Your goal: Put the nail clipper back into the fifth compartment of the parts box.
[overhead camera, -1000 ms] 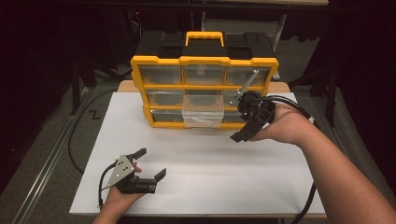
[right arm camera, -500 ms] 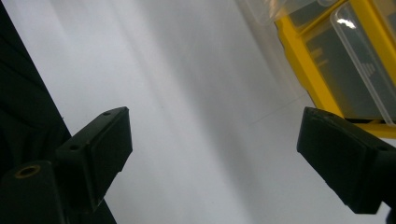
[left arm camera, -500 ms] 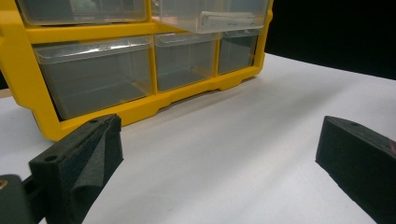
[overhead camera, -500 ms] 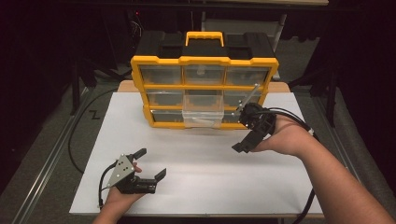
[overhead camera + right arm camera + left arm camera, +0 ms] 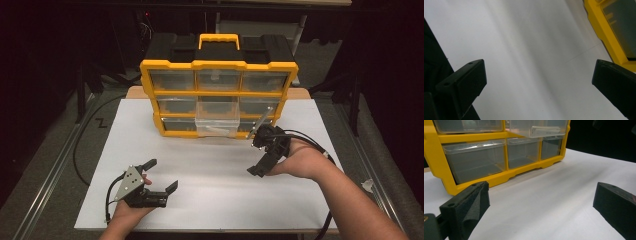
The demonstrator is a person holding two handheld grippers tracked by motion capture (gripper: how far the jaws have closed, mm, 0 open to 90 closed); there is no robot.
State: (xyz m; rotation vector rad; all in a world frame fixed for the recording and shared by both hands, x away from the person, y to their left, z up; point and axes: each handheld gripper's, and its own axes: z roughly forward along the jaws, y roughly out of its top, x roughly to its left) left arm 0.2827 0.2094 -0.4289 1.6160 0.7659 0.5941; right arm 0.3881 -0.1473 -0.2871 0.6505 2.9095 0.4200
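Observation:
A yellow organizer (image 5: 218, 65) with clear drawers stands at the back of the white tabletop (image 5: 210, 210). Its middle drawer (image 5: 217, 125) is pulled out toward me, and the left gripper view has that drawer (image 5: 536, 128) at its top. My right gripper (image 5: 256, 152) hangs low over the table just in front of the organizer's right bottom corner (image 5: 604, 32). Its jaws have just been opening and stand wide with only bare table between them (image 5: 539, 82). My left gripper (image 5: 161, 175) rests near the front left, open and empty, pointing at the organizer (image 5: 499, 177).
Black cables trail off both grippers, one looping over the table's left edge (image 5: 80, 150). Bare white surface lies between the two grippers. Dark floor and stand legs surround the table.
My right gripper has come down and back from the organizer's lower right drawer toward the table, and its jaws have spread wider. The left gripper has stayed put.

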